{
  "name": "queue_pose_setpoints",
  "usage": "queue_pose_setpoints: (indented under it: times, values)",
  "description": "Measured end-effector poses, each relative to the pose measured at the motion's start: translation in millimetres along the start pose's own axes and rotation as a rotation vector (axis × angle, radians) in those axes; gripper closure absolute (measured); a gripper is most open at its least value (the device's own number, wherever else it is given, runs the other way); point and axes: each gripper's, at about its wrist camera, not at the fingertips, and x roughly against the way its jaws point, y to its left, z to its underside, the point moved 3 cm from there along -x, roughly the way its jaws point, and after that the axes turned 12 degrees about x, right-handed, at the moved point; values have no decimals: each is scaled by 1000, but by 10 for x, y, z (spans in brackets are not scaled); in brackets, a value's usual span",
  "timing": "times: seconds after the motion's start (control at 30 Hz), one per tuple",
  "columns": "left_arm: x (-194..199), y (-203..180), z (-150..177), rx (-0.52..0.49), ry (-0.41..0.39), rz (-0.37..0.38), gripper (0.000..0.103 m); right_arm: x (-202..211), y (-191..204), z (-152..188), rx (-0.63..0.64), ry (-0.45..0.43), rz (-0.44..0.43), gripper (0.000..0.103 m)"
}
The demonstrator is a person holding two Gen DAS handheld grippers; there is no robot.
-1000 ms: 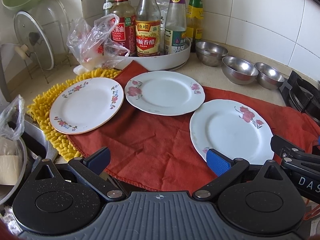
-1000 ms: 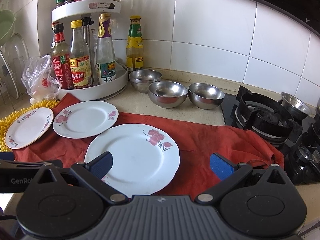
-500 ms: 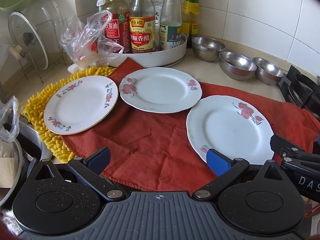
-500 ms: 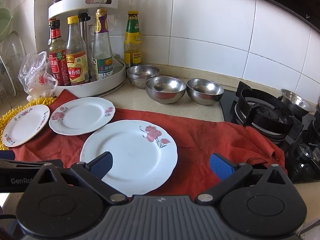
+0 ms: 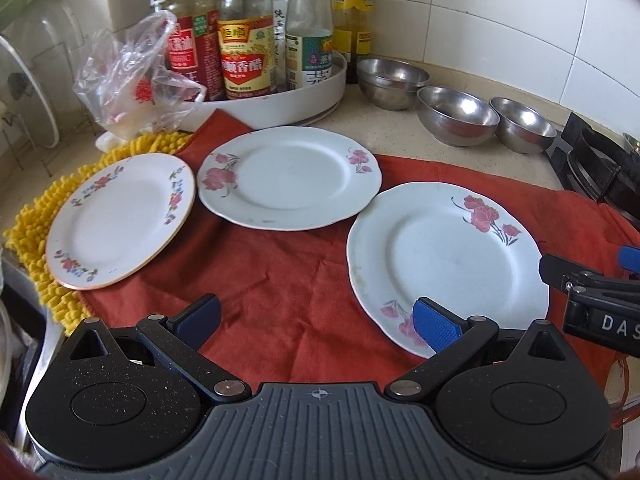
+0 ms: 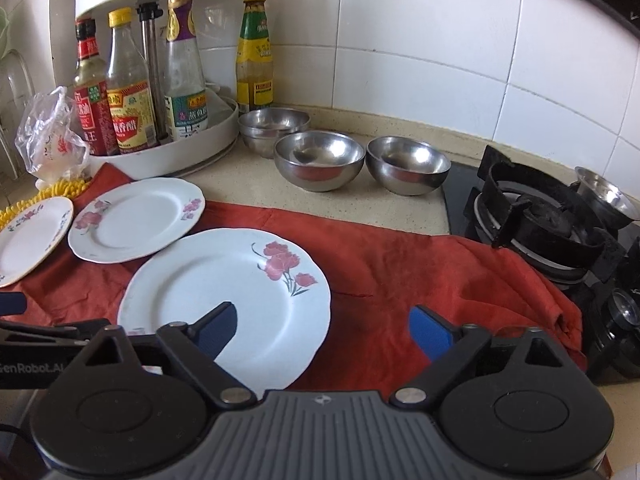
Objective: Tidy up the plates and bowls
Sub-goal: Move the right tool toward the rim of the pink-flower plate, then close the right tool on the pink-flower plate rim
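the big plate [image 6: 224,300] lies on the red cloth [image 6: 420,272] near the counter's front edge, under the right claw [image 6: 324,330], whose empty jaws are closing; the left claw [image 5: 316,322], jaws apart, is beside it

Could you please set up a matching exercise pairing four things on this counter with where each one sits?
Things:
1. small plate
2. large plate
3. steel bowls
4. sauce bottles

Places:
a. in the white round rack
b. on the bare counter beside the stove
c. partly on the yellow mat
d. on the red cloth, nearest the grippers

Pairs: 1-c, 2-d, 3-b, 4-a
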Motion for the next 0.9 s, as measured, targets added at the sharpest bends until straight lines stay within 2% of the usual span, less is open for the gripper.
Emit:
queue_pose_setpoints:
  times: [0.1, 0.27, 0.33, 0.4, 0.47, 0.53, 0.6, 0.83, 0.9]
  values:
    - [-134, -75, -16, -28, 18, 1, 0, -163, -32, -9, 0, 35, -39, 21]
    - [-325, -177, -47, -36, 45, 58, 0, -384, -49, -23, 17, 62, -102, 27]
    - [-408, -224, -68, -52, 59, 62, 1, -453, -78, -40, 1, 59, -170, 40]
    - [-465, -271, -81, -72, 65, 66, 1, -538, -116, -50, -21, 69, -242, 47]
    - [-529, -307, -97, -86, 80, 80, 2, -649, -137, -53, -20, 98, -280, 49]
    - [-620, -316, -106, -87, 115, 104, 4, -684, -157, -63, -1, 82, -311, 51]
    - [-670, -299, -145, -43, 124, 152, 3, -712, -171, -90, 11, 86, -335, 53]
    - [-726, -477, -244, -46, 147, 189, 6, -782, -295, -128, 33, 99, -407, 65]
    - [-757, -517, -245, -44, 151, 179, 4, -800, -340, -131, 28, 101, -436, 66]
